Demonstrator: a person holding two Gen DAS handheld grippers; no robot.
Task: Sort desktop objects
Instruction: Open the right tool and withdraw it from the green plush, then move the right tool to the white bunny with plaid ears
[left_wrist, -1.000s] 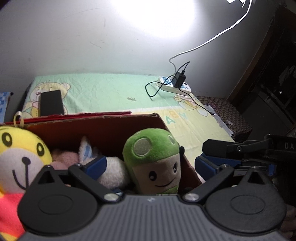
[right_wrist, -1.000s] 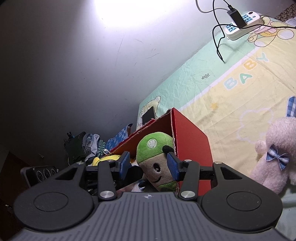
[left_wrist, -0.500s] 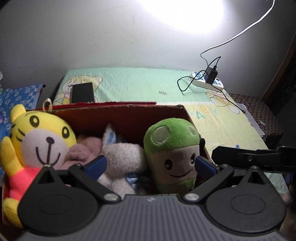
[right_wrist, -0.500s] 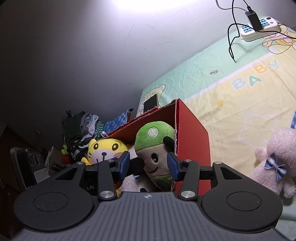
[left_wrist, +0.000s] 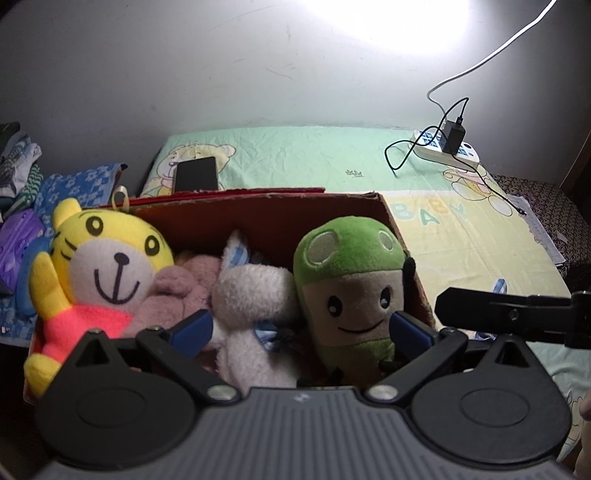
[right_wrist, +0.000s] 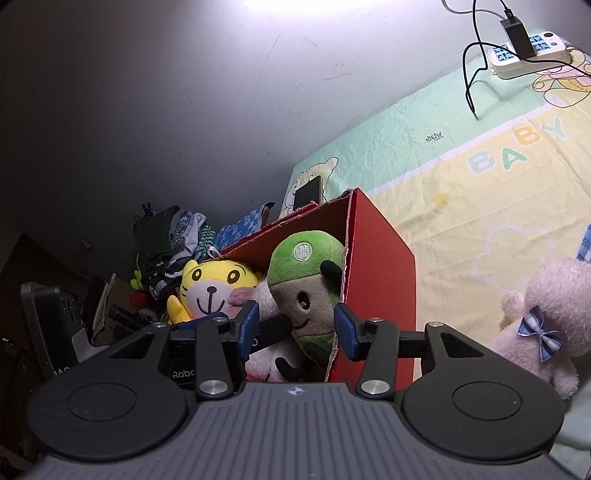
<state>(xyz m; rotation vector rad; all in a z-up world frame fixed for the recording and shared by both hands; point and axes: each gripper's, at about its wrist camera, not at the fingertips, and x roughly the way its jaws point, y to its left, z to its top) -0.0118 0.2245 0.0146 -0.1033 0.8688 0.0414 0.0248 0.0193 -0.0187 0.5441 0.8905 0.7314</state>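
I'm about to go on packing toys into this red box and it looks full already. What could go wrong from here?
The red box is crowded: the yellow tiger and green plush stand above its rim and might tip out if nudged. The right gripper, open, straddles the torn box wall, which may snag it.

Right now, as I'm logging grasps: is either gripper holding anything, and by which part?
Nothing is held. Both the left gripper and the right gripper hang open over the red box of plush toys.

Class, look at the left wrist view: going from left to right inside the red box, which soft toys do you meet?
Yellow tiger toy → pink plush → white plush → green-capped mushroom toy.
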